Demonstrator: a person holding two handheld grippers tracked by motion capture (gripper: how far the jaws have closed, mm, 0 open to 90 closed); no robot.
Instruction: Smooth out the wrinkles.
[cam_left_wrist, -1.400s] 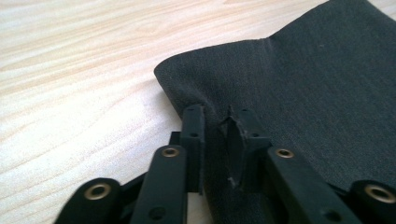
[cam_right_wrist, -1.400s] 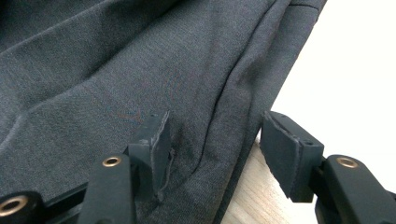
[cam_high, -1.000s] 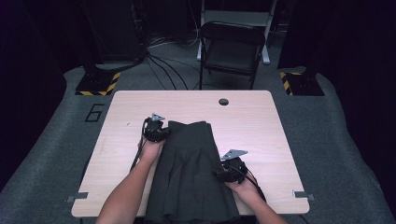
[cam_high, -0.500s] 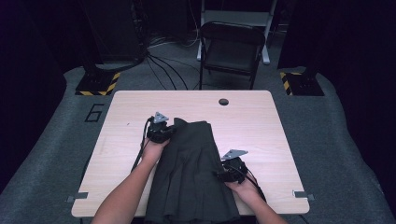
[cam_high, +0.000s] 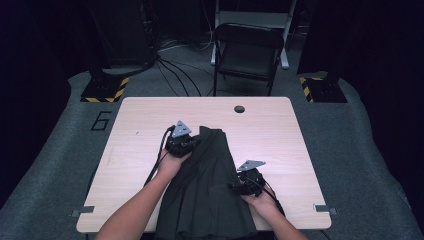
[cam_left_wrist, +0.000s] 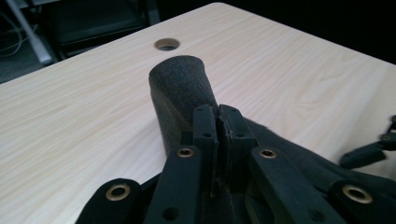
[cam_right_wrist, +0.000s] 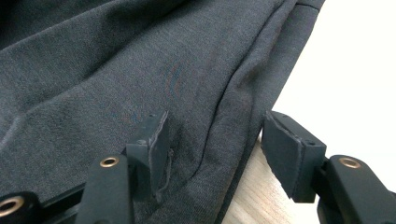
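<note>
A dark grey pleated garment (cam_high: 210, 190) lies along the middle of the light wooden table (cam_high: 145, 120), its lower end hanging over the near edge. My left gripper (cam_high: 192, 142) is at the garment's far left corner and is shut on the cloth. In the left gripper view a raised fold of the garment (cam_left_wrist: 180, 88) stands up beyond the closed left gripper (cam_left_wrist: 218, 114). My right gripper (cam_high: 239, 188) stands open at the garment's right edge. In the right gripper view one pad rests on the garment (cam_right_wrist: 116, 56) and the other hangs over bare table (cam_right_wrist: 355, 70).
A round cable hole (cam_high: 239, 108) sits near the table's far edge. A dark folding chair (cam_high: 248, 50) stands behind the table. Yellow and black striped bases (cam_high: 105, 90) stand on the grey floor at both far corners.
My left gripper has risen and moved to the right with the garment's far corner, drawing the cloth's top end narrower. The right gripper has stayed still.
</note>
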